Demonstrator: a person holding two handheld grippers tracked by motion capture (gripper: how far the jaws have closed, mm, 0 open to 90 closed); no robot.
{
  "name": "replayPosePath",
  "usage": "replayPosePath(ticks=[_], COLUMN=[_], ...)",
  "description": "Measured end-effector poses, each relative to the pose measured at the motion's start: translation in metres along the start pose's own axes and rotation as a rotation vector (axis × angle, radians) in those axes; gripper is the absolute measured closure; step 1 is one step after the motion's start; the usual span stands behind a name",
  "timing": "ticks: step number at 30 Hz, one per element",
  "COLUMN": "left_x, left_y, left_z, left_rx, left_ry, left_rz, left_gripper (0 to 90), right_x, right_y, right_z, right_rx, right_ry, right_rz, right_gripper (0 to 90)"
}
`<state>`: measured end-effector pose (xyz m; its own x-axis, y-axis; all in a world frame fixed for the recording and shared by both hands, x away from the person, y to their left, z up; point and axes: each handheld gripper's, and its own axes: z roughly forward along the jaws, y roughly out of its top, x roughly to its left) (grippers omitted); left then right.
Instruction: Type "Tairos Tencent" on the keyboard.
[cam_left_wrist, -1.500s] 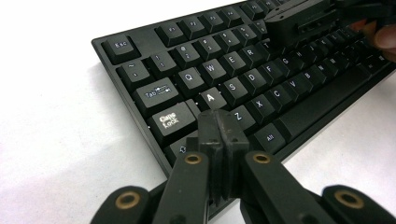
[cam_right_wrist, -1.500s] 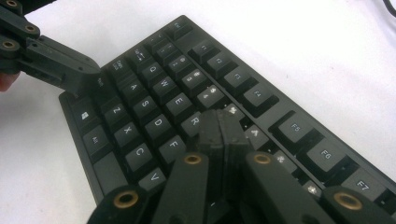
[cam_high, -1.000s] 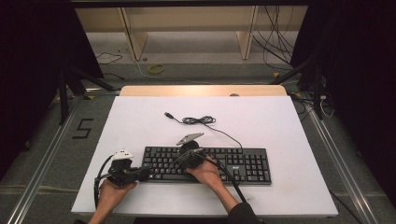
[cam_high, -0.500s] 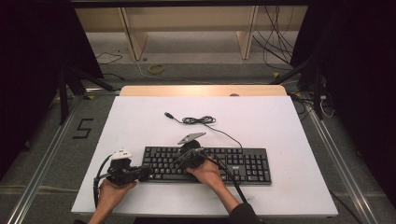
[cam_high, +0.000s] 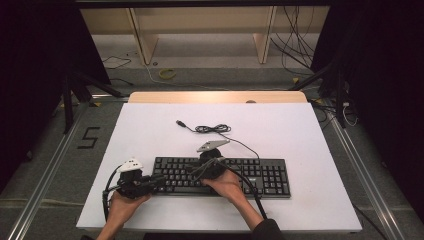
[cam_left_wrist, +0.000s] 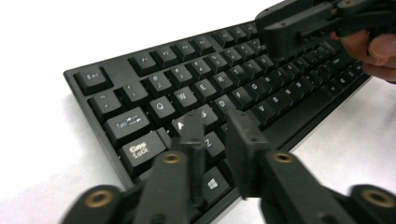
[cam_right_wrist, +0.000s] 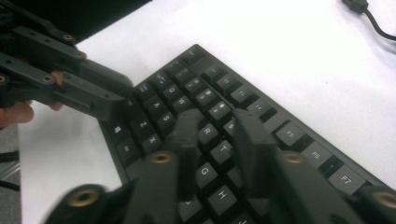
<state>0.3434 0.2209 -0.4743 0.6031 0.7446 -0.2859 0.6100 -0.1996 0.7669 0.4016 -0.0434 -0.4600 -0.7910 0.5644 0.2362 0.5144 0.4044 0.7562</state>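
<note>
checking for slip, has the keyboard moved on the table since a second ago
No. In the high view the keyboard lies in the same spot on the white table, its right end as far from the table's right edge and its coiled cable unchanged.

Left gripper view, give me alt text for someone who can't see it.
A black keyboard lies at a slant on a white table, seen close along the left gripper, whose two black jaws stand slightly apart above the A and Z keys with nothing between them. At the upper right, the right gripper, held in a hand, hovers over the number keys.
</note>
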Motion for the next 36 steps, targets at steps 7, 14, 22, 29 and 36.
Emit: replayPosePath(ticks=[7, 14, 22, 29, 36], left_x=[-0.002, -0.004, -0.002, 0.003, 0.003], left_y=[0.003, 0.007, 0.01, 0.012, 0.012], left_z=[0.003, 0.008, 0.014, 0.016, 0.019], left_rx=[-0.019, -0.015, -0.022, -0.029, -0.006], left_ry=[-0.027, -0.016, 0.012, 0.04, 0.053], left_rz=[-0.005, -0.015, -0.032, -0.035, 0.0], left_gripper=[56.2, 46.6, 51.0, 58.7, 78.2], right_x=[0.0, -0.003, -0.009, -0.013, -0.016], right_y=[-0.003, -0.007, -0.011, -0.013, -0.017], right_z=[-0.011, -0.02, -0.033, -0.038, -0.044], right_rx=[-0.019, -0.027, -0.037, -0.04, -0.036], right_ry=[0.028, 0.022, 0.002, -0.012, -0.027], right_rz=[0.004, 0.014, 0.031, 0.036, 0.037], right_gripper=[50.2, 40.9, 35.1, 32.8, 31.6])
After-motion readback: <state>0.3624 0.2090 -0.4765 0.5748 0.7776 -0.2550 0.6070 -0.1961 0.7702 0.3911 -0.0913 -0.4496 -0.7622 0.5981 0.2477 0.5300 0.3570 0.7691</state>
